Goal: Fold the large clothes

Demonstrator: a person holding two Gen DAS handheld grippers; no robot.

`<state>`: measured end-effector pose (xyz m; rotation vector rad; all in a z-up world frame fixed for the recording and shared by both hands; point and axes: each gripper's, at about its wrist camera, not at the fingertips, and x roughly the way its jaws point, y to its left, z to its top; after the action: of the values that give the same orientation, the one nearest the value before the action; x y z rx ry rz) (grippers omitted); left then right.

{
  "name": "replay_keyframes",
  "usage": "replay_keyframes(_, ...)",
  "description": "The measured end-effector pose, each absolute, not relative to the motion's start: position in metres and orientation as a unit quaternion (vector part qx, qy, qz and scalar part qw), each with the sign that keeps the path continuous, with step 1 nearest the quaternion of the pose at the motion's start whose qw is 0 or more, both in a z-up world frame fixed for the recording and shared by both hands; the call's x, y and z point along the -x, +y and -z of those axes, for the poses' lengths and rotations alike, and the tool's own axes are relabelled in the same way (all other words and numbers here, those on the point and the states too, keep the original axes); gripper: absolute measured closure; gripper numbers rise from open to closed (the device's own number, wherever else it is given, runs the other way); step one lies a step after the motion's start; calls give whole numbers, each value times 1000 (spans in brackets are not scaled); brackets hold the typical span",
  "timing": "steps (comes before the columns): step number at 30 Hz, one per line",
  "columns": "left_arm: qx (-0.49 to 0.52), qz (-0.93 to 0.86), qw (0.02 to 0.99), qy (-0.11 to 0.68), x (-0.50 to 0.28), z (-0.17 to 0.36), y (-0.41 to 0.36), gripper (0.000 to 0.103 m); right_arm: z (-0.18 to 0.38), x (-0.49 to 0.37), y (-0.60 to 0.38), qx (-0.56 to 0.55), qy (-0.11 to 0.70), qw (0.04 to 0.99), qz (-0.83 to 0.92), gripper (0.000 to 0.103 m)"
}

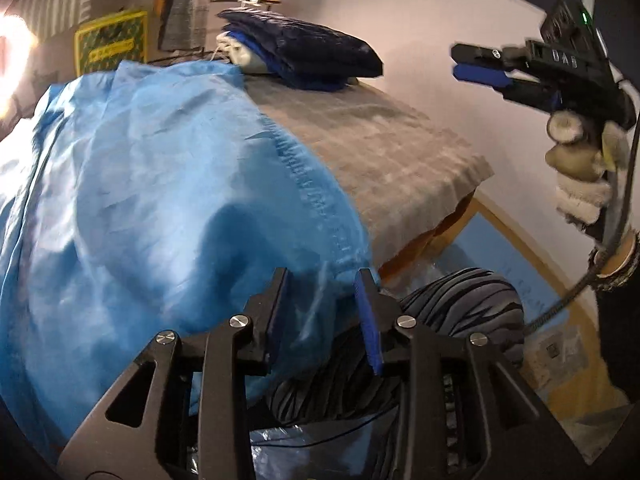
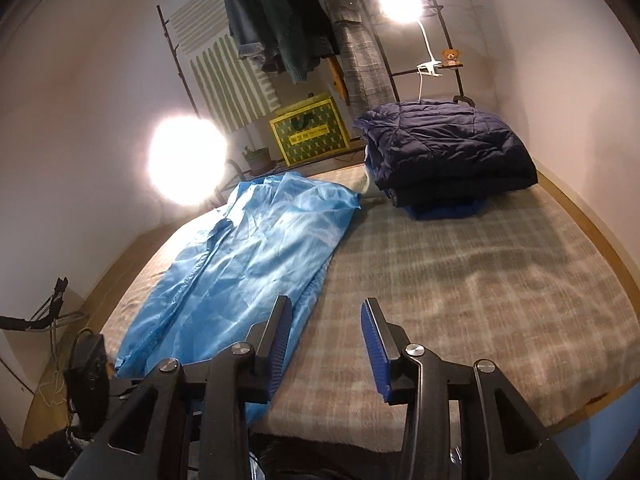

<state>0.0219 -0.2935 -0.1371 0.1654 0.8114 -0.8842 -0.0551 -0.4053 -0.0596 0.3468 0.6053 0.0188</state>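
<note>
Bed (image 2: pixel 480 280): you are working over its plaid blanket
Light blue garment (image 2: pixel 248 248): lying lengthwise along the bed's left side, hem hanging off the near edge
Risk: slick fabric may be sliding off (overhang pulling it)
Obstacle: folded navy stack (image 2: pixel 448 152) is crowding the far corner
Left gripper (image 1: pixel 324 312): jaws partly open, holding nothing
Right gripper (image 2: pixel 324 340): jaws partly open, empty

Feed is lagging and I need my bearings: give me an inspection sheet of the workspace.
Surface: plaid blanket over the bed.
Job's things: light blue garment laid long on the left half; folded navy stack at the far end.
Clutter: nothing seen on the blanket.
Grippers: left gripper jaws apart, blue fabric between them, not pinched; right gripper jaws apart, empty.
Cables: cord hanging from the right gripper.
Surroundings: clothes rack, two lamps, yellow box.
</note>
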Motion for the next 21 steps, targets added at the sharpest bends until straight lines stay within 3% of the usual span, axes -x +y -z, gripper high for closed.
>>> replay_keyframes(4,-133,396,830,368,-13,141,-320,48,64,51,-416,-179,297,938,-10,64)
replay_keyframes(13,-209,354,841,352,-14,155,-347,49,73,33,-431,-196,302,932,-23,63)
replay_keyframes(18,-173,364,843,357,-24,150,-336,84,79,9,-430,-196,311,929,-32,59)
replay_keyframes(21,-134,371,843,366,-30,144,-325,91,89,-13,-431,-223,317,920,-48,58)
